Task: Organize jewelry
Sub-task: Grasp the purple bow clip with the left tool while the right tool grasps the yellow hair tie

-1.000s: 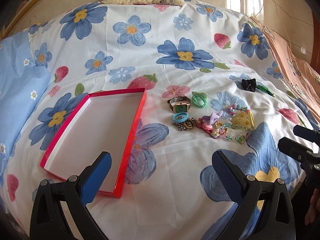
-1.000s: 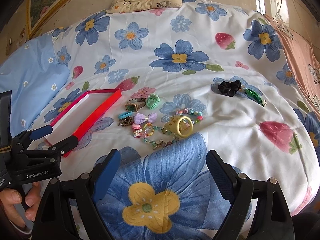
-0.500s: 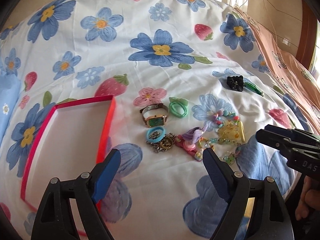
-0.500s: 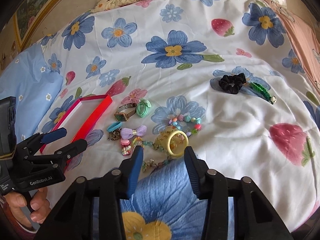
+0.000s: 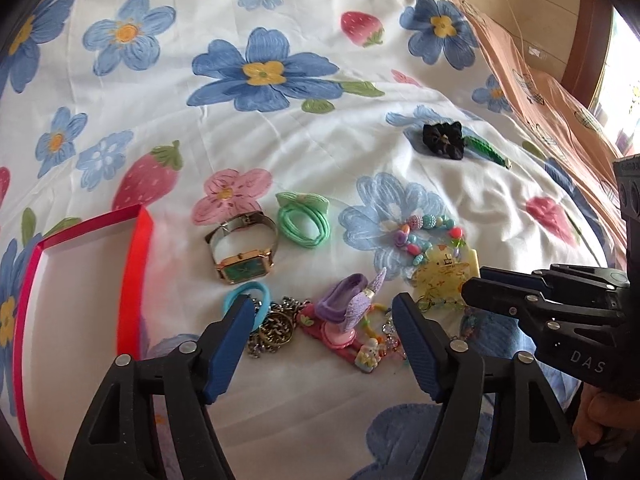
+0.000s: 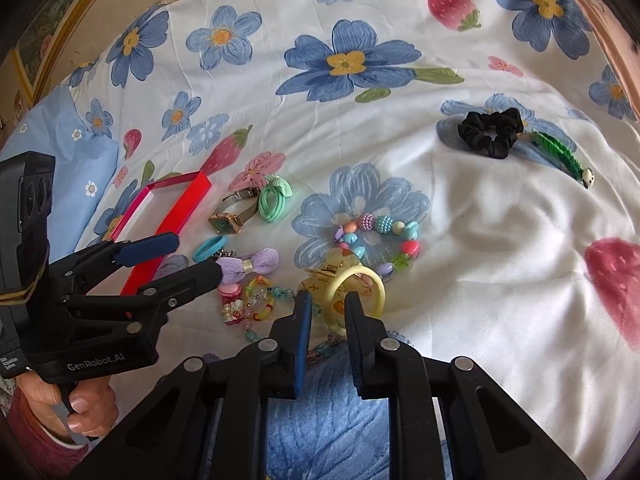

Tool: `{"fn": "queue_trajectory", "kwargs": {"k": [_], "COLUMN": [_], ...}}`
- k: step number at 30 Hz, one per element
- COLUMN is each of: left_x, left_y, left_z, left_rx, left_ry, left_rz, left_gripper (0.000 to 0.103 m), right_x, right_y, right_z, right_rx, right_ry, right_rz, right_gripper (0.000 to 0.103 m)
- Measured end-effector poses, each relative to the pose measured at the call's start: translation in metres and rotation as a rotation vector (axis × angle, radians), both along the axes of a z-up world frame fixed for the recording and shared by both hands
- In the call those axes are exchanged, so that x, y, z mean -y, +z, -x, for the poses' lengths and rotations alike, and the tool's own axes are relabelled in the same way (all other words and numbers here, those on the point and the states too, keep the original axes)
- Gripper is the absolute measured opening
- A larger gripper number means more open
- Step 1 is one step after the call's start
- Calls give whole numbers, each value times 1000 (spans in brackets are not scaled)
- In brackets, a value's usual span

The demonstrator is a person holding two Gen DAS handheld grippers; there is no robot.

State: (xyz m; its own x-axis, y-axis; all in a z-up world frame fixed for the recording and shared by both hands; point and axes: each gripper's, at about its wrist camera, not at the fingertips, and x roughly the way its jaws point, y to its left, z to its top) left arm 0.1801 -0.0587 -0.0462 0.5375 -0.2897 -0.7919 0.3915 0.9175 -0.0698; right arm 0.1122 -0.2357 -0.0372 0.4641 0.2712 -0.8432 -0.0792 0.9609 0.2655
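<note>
- Left wrist view: the left gripper (image 5: 322, 312) hangs over the near edge of the jewelry pile with its jaws closing and nothing pressed between the pads yet. The purple bow clip (image 5: 352, 300), the pink clip (image 5: 340, 336) and the chain bracelet (image 5: 276, 328) all lie in the gap. The risk I see is that the narrowing jaws catch two or three pieces at once, since these touch and overlap.
- The blue hair tie (image 5: 244, 294) sits right at the left pad; it could be nudged aside or snagged.
- The red box (image 5: 136, 280) lies open just left of the pile, so the trip is short, but a tangled chain may drag neighbours over the sheet.
- The right gripper (image 5: 472, 294) reaches in from the right edge, near the yellow hair claw (image 5: 444, 272). Both tools work close together and could bump.
- Right wrist view: the right gripper (image 6: 327, 300) is closing, nearly clenched, with the rim of the yellow hair claw (image 6: 352, 284) between its tips; whether the pads already press on it I cannot tell. A hold on only the thin edge may let it twist or slip on lifting.
- The beaded bracelet (image 6: 376, 236) touches the hair claw and a bead strand (image 6: 260, 304) runs under it, so either may be pulled along.
- The black scrunchie (image 6: 492, 132) and green clip (image 6: 560, 156) lie well apart and could be forgotten.
</note>
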Motion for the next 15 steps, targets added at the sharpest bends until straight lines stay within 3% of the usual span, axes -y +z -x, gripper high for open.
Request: {"fn": "queue_trajectory", "kwargs": {"k": [2, 4, 6, 9, 15], "left_x": [5, 9, 12, 13, 1], "left_y": [-6, -10, -14, -10, 7], "left_z": [-6, -10, -13, -8, 12], "left_rx": [-20, -36, -47, -28, 6], "left_ry": [-8, -15, -18, -20, 2], "left_rz": [0, -1, -1, 2, 42], "left_gripper": [63, 48, 25, 16, 8], "right_x": [2, 2, 3, 3, -2], "right_y": [-4, -5, -5, -1, 14], "right_z": [-1, -1, -1, 0, 2], "right_rx": [-12, -16, -18, -6, 27], "right_ry": [1, 2, 3, 7, 28], "right_rz": [-5, -8, -13, -15, -35], "right_gripper": [15, 7, 5, 3, 3]}}
